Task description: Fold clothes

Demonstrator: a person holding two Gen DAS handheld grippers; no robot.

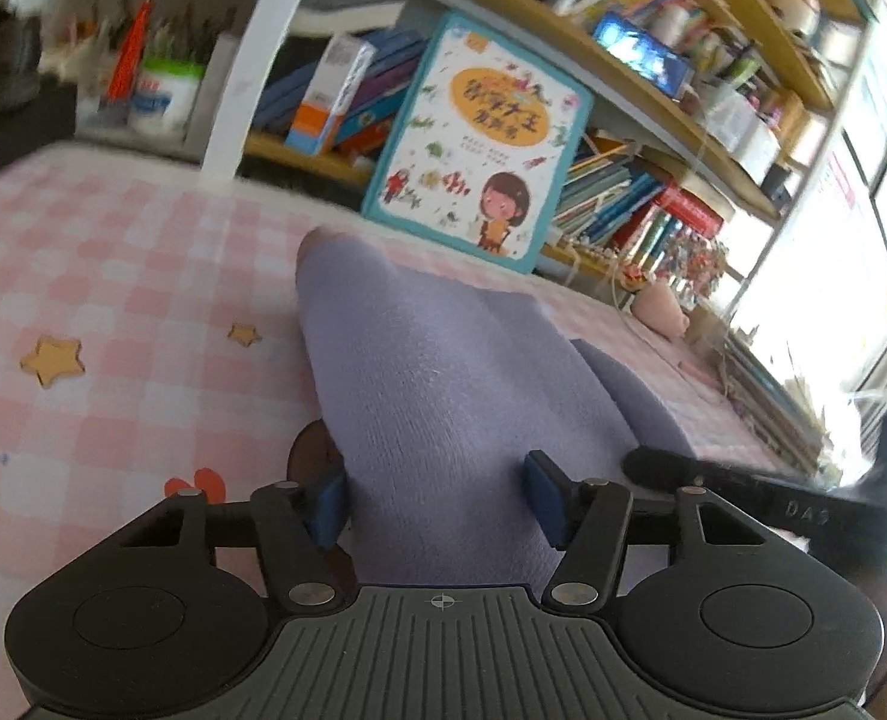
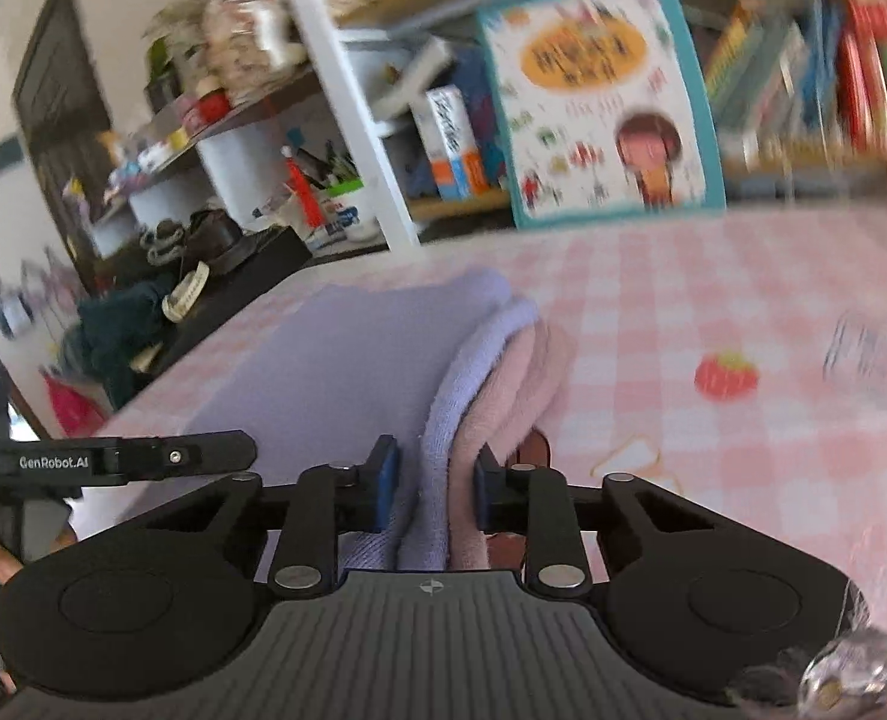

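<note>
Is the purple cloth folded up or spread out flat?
Folded: the purple cloth lies doubled on the checked tablecloth, its layered edges stacked at the right.

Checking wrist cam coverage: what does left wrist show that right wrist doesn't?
Left wrist only: two star prints on the tablecloth, the window at right, and the left tool with purple cloth between its pads.

Right wrist only: a strawberry print, the cloth's pink underside, a dark cluttered side table, and the right tool pinching the cloth's folded edge.

Both: the purple cloth, pink checked tablecloth, picture book and bookshelf.
</note>
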